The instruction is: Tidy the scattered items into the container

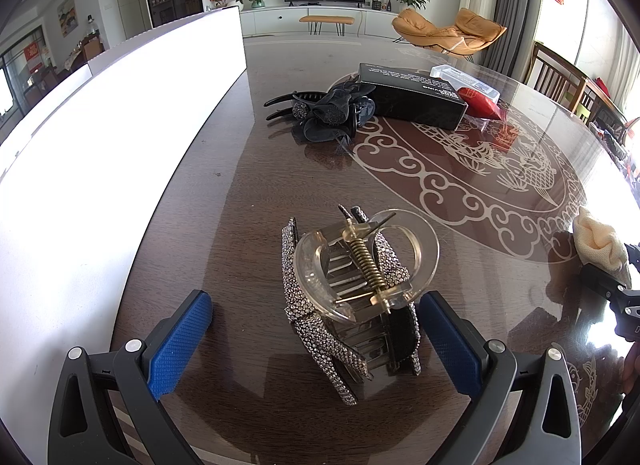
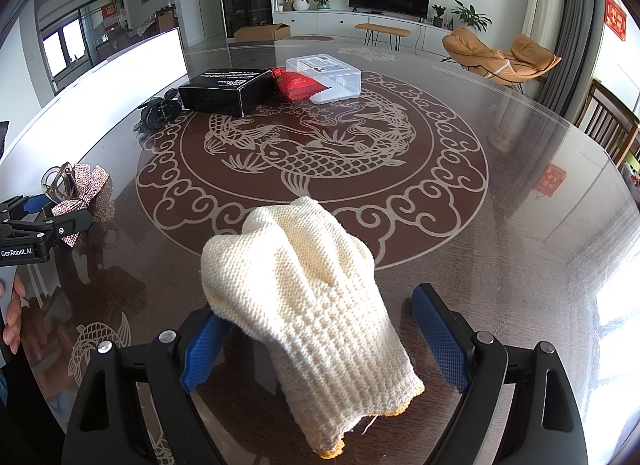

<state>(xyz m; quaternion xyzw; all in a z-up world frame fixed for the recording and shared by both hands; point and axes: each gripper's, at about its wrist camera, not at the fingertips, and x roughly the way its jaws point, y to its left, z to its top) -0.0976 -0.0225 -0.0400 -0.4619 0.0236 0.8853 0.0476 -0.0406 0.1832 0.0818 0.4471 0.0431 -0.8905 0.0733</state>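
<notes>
Left claw (image 1: 316, 339): jaws wide, blue pads (image 1: 180, 345) on either side of the rhinestone hair claw clip (image 1: 352, 297). The right pad sits just beside the clip's black velvet edge; can't tell if it touches. The left pad is clear of the clip, with a visible gap. Clip stands on the table (image 1: 240, 185), clear plastic handles and spring facing up.

Right claw (image 2: 316, 341): jaws wide, cream knit glove (image 2: 304, 297) lying between the pads (image 2: 440, 337). Glove cuff with yellow trim is nearest the camera, at 6 o'clock in the right wrist view; fingers point to 12. The left pad is partly under the glove's edge, contact unclear. The right pad is apart from the glove. Glove rests flat on the table, not lifted.

In the right wrist view, the left claw and rhinestone clip sit at 9 o'clock, with a hand (image 2: 12, 313) at the frame edge near 8.

Further out, left wrist view: black fabric-flower hair clip (image 1: 320, 113) at 12 o'clock, touching the black box (image 1: 412, 95) just to its right. Red pouch (image 1: 482, 101) lies beyond the box at 1 o'clock, against the clear plastic container (image 1: 466, 79). Container lid is on.

White panel (image 1: 100, 145) along the table's edge from 9 to 11 o'clock.
</notes>
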